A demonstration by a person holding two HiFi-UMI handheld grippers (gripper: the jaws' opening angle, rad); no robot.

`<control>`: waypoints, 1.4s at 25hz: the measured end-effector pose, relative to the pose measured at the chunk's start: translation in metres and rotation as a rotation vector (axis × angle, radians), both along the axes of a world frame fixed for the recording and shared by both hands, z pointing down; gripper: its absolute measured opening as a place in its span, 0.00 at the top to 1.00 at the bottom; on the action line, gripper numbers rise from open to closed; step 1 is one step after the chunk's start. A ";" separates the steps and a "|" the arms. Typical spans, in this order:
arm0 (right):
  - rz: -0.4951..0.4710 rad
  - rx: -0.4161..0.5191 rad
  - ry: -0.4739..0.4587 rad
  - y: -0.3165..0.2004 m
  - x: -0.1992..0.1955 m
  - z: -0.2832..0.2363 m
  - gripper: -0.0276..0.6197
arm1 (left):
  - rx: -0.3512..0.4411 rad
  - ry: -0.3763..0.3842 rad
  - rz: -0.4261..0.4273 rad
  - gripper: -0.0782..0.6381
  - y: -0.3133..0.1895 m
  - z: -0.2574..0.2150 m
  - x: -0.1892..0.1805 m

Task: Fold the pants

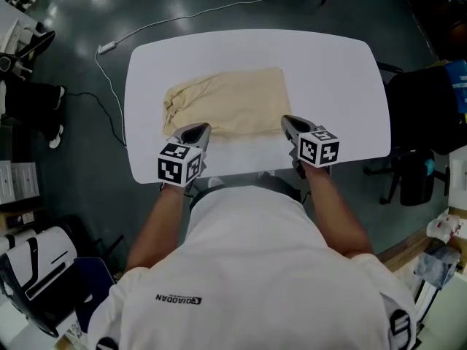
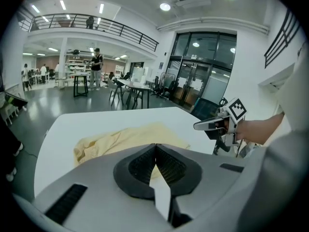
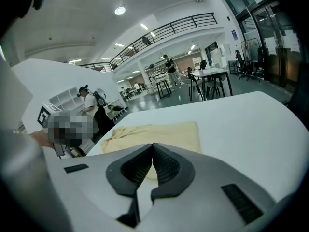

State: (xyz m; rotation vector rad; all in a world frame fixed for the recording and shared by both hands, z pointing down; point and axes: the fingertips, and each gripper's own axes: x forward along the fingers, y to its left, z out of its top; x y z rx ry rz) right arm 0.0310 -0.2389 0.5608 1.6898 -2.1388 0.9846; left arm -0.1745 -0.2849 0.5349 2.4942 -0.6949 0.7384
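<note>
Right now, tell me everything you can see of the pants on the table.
The pants are pale yellow soft cloth, folded into a rough rectangle lying flat on the white table. The right end is neat and straight; the left end is bunched and wrinkled. The left claw and right claw are shut and empty by its near edge.

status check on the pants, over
Left gripper shut, empty. Right gripper shut, empty. Beige pants folded on white table, past both tips. Nothing in the way.
</note>
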 end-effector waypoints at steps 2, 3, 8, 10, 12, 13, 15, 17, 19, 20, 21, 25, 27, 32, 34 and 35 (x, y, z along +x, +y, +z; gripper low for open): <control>0.001 -0.033 0.001 -0.010 0.018 0.017 0.93 | -0.023 -0.020 -0.018 0.85 -0.001 0.007 0.007; 0.003 -0.044 0.003 -0.015 0.027 0.024 0.93 | -0.031 -0.026 -0.027 0.85 -0.002 0.009 0.010; 0.029 -0.054 0.022 -0.045 0.073 0.056 0.92 | -0.062 -0.043 -0.081 0.85 -0.006 0.014 0.024; 0.044 -0.086 0.010 -0.056 0.086 0.077 0.89 | -0.068 -0.060 -0.103 0.85 -0.005 0.017 0.025; 0.042 -0.139 -0.029 -0.064 0.092 0.097 0.78 | -0.076 -0.078 -0.131 0.85 -0.002 0.020 0.024; 0.043 -0.167 -0.050 -0.067 0.094 0.107 0.72 | -0.081 -0.088 -0.146 0.85 -0.001 0.021 0.024; 0.062 -0.209 -0.083 -0.073 0.101 0.123 0.69 | -0.094 -0.106 -0.175 0.85 0.003 0.022 0.022; 0.082 -0.235 -0.104 -0.077 0.106 0.134 0.68 | -0.103 -0.120 -0.201 0.85 0.008 0.021 0.019; 0.073 -0.255 -0.123 -0.080 0.105 0.141 0.67 | -0.109 -0.129 -0.232 0.85 0.013 0.019 0.016; 0.063 -0.260 -0.130 -0.082 0.104 0.143 0.66 | -0.114 -0.128 -0.250 0.85 0.014 0.018 0.014; 0.056 -0.262 -0.134 -0.083 0.104 0.143 0.67 | -0.121 -0.125 -0.269 0.85 0.016 0.018 0.012; 0.051 -0.270 -0.153 -0.082 0.104 0.143 0.67 | -0.134 -0.110 -0.340 0.85 0.024 0.012 0.004; 0.044 -0.276 -0.141 -0.082 0.103 0.143 0.67 | -0.120 -0.103 -0.369 0.85 0.025 0.006 0.002; 0.028 -0.297 -0.099 -0.082 0.099 0.145 0.68 | -0.083 -0.053 -0.390 0.85 0.027 -0.010 0.002; 0.029 -0.321 -0.107 -0.079 0.094 0.148 0.76 | -0.084 -0.040 -0.375 0.85 0.029 -0.011 0.000; 0.031 -0.329 -0.110 -0.079 0.093 0.150 0.81 | -0.088 -0.037 -0.365 0.85 0.028 -0.010 -0.002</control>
